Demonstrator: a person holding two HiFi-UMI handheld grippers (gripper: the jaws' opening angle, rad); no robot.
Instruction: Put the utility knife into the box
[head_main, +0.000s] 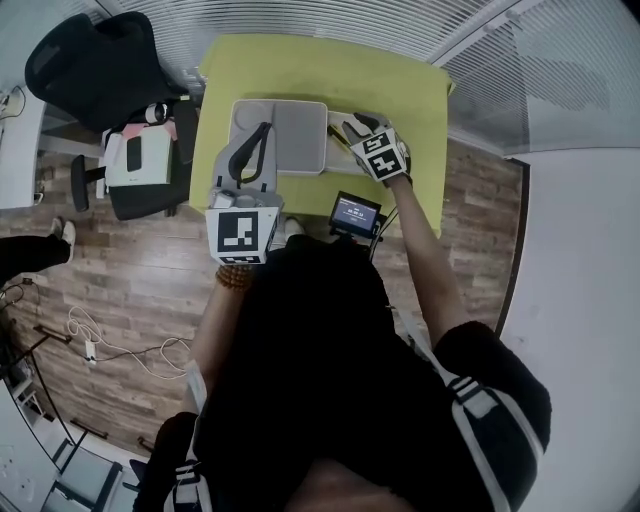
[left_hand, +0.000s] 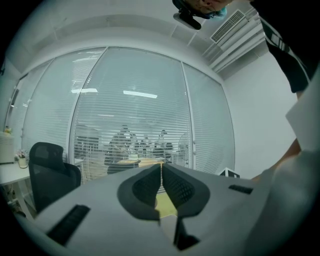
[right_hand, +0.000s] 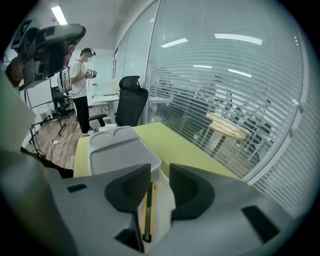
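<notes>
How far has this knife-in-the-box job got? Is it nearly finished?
It looks essentially done: the utility knife lies inside the white box on the green table. Nothing is in hand. The right claw hangs over the box with its jaws apart, not touching the knife, and the left claw is shut and empty. Little seems left beyond drawing the claws away.
</notes>
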